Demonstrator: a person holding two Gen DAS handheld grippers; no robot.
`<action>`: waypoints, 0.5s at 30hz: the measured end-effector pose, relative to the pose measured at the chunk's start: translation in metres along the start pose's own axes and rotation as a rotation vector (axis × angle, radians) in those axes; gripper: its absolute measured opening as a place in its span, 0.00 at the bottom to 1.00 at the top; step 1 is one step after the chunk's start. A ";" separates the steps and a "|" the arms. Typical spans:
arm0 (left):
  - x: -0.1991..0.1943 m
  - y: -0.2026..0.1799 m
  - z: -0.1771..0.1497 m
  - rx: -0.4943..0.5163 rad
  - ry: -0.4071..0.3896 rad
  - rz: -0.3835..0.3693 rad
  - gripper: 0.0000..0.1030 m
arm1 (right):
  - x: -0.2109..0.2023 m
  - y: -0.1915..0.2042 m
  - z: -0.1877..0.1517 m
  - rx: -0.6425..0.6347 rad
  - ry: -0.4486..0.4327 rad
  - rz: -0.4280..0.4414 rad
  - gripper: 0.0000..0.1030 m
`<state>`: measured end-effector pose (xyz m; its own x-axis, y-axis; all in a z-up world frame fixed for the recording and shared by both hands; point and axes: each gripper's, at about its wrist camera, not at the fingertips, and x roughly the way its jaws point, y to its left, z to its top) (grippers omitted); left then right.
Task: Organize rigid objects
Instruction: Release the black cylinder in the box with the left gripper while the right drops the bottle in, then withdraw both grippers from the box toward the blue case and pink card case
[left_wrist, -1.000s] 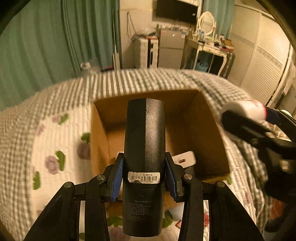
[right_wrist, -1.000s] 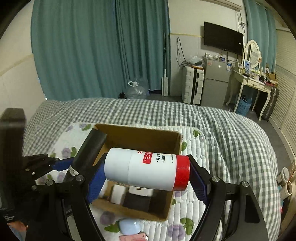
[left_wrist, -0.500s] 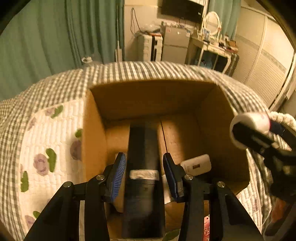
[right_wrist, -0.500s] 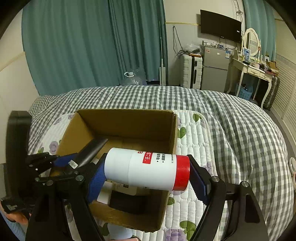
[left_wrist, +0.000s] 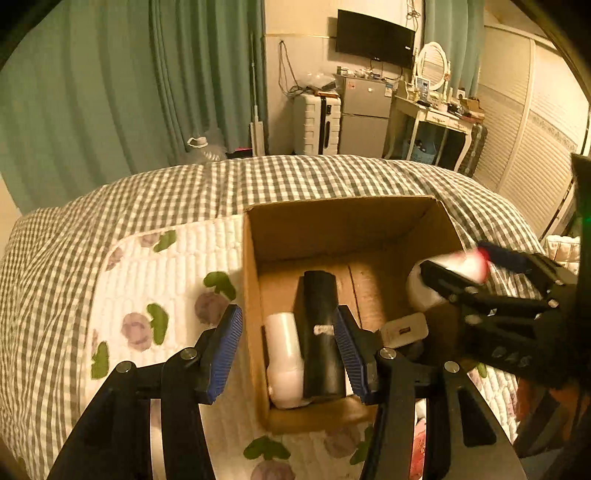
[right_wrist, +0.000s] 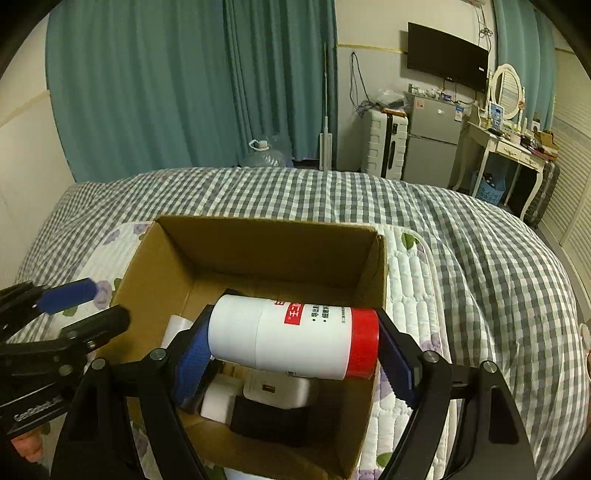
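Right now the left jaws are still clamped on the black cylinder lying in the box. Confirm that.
Not so. The left gripper stands open, jaws spread and empty; the black cylinder lies free in the cardboard box beside a white bottle, as the left wrist view shows.

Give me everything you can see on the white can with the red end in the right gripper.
The white can is a smooth cylinder with a red band at one end, a red label patch and small dark print. It lies sideways, clamped end to end between the jaws of the right gripper, hanging over the open cardboard box. Only the blue pads touch it.
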<state>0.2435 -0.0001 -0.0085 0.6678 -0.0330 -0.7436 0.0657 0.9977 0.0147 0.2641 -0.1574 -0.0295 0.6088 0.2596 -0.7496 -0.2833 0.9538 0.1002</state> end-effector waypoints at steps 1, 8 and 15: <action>-0.005 0.001 -0.003 -0.001 -0.005 0.003 0.52 | -0.005 -0.001 -0.001 0.005 -0.008 -0.008 0.91; -0.063 -0.006 -0.028 -0.008 -0.045 -0.051 0.69 | -0.080 -0.006 -0.012 -0.060 -0.029 -0.062 0.91; -0.118 -0.009 -0.068 -0.049 -0.122 0.018 0.90 | -0.136 -0.003 -0.049 -0.009 -0.004 -0.065 0.92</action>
<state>0.1137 -0.0014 0.0341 0.7537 -0.0186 -0.6570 0.0183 0.9998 -0.0074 0.1465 -0.2029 0.0400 0.6294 0.1974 -0.7516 -0.2497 0.9673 0.0449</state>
